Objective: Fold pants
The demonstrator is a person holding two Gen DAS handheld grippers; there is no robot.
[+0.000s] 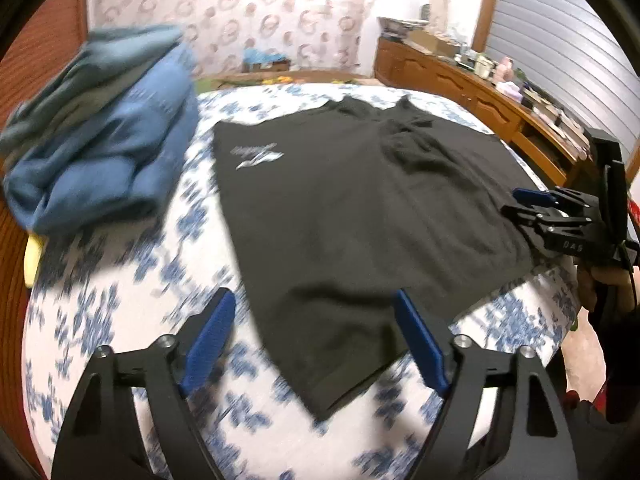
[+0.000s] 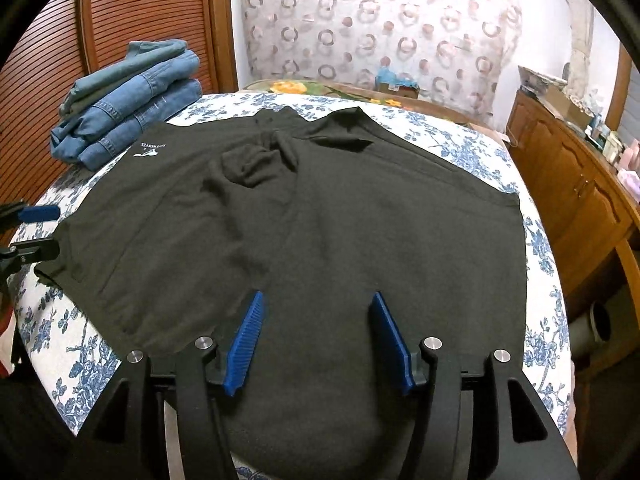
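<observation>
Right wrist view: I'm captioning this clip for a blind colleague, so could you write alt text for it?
Black pants lie spread on a blue-flowered bedspread, with the open right gripper low over their near edge, nothing between its blue pads. Folded jeans are stacked at the far left, and the left gripper pokes in from the left edge.

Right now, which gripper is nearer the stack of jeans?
Left. The left gripper sits at the black pants' edge on the jeans' side; the right gripper is over the pants' opposite end.

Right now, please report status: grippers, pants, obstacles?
Left gripper open, right gripper open, nothing held. Black pants lying on bed. Folded jeans beside them, clear.
</observation>
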